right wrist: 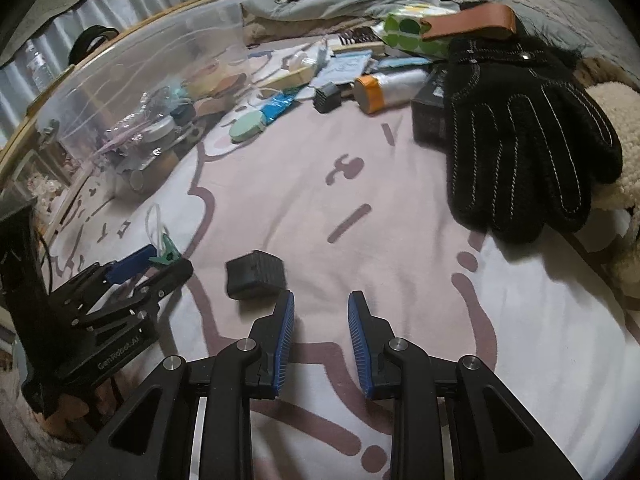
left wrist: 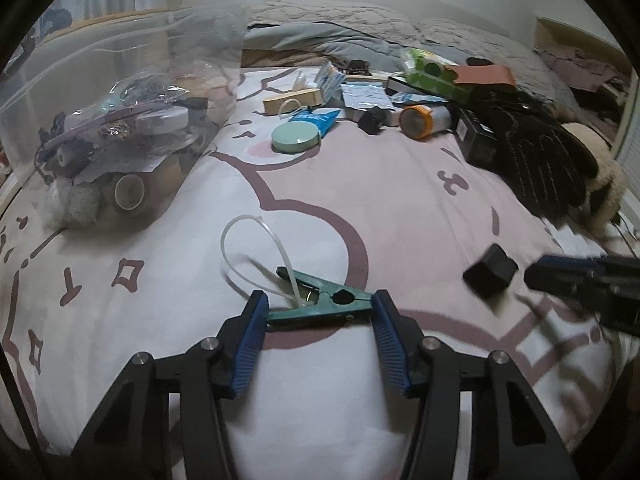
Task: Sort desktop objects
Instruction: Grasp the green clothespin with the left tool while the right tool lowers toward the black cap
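A green clip [left wrist: 320, 300] with a white cord loop [left wrist: 248, 252] lies on the pink-and-white sheet. My left gripper [left wrist: 320, 300] is open, its blue pads on either side of the clip's handle end; it also shows in the right wrist view [right wrist: 160, 262]. A small black block [right wrist: 256, 276] lies just ahead and left of my right gripper [right wrist: 321, 300], which is open and empty. In the left wrist view the block [left wrist: 490, 272] sits beside the right gripper's blurred tip [left wrist: 560, 276].
A clear plastic box [left wrist: 132, 120] with several small items stands at the left. At the back lie a mint round tin [left wrist: 295, 138], an orange-capped bottle [left wrist: 418, 120], a black glove [right wrist: 524, 132], a green dotted pack [right wrist: 408, 28] and other clutter.
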